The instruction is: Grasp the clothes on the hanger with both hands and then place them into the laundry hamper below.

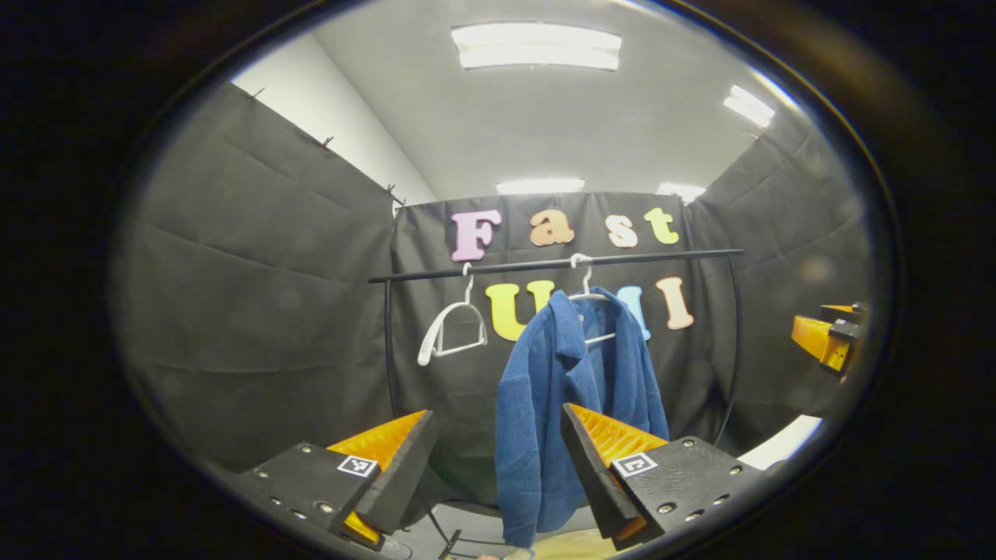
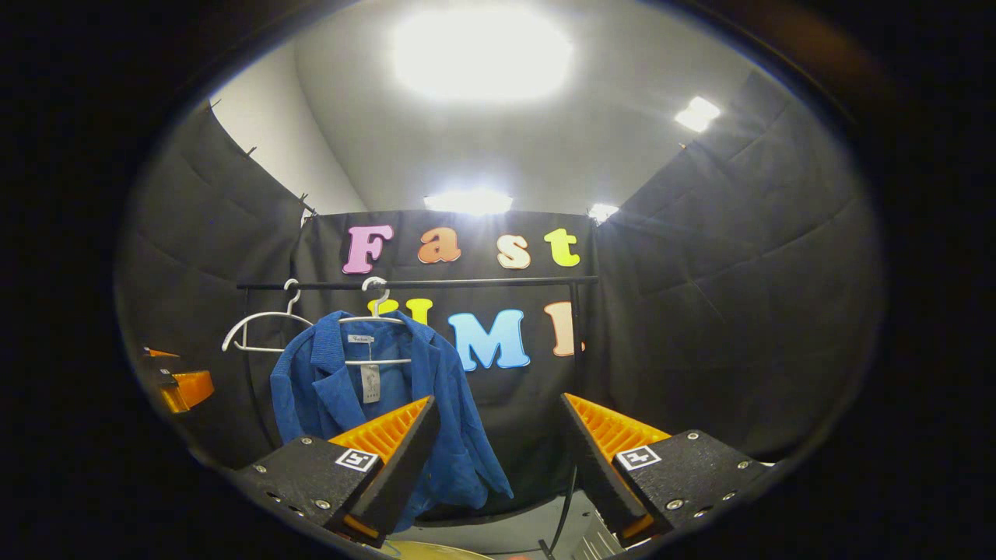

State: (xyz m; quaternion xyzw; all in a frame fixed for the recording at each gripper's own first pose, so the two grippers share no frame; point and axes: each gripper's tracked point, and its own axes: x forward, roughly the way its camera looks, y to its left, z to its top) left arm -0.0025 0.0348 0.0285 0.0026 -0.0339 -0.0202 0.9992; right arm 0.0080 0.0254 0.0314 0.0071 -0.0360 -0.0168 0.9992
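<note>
Both tools, left [image 1: 498,459] and right [image 2: 498,459], gape empty before the blue jacket [image 1: 572,404] hanging lengthwise downward.

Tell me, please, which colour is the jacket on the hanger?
Blue; the jacket shows best in the right gripper view.

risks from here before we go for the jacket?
1. The blue jacket hangs lopsided on its hanger, bunched to one side; pulling one side first may drop it outside the hamper.
2. An empty hanger hangs close beside it on the rail; a gripper could snag it.
3. The left gripper and right gripper are both open and well short of the fabric, so closing early would grab nothing.
</note>
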